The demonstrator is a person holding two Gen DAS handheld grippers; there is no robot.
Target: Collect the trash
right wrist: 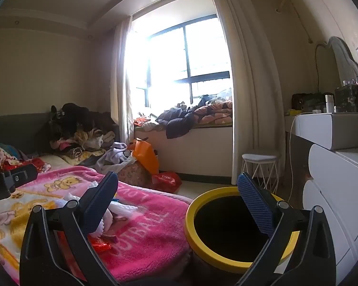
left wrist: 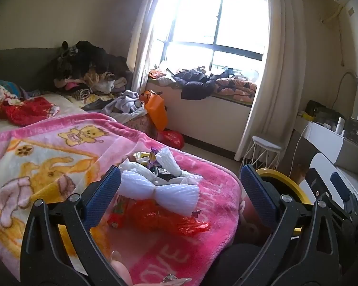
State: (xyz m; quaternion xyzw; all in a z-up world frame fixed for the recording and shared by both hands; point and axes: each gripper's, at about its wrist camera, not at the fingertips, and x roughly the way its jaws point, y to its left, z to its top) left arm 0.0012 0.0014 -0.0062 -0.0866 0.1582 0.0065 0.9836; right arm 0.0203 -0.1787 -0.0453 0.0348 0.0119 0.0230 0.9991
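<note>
Trash pile (left wrist: 160, 186) on pink blanket (left wrist: 59, 157), left hand-held gripper (left wrist: 180, 186) spread wide over it, right hand-held gripper (right wrist: 179, 200) also spread, empty, above yellow-rimmed bin (right wrist: 214, 250)

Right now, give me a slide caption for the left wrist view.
Open left hand-held gripper poised over white foam wrap and red wrapper on pink blanket.

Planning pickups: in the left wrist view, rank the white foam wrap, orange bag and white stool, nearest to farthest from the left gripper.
1. White foam wrap, on the blanket, between the left gripper's fingers.
2. White stool, on the floor, right.
3. Orange bag, beyond the bed, by the window seat.
</note>
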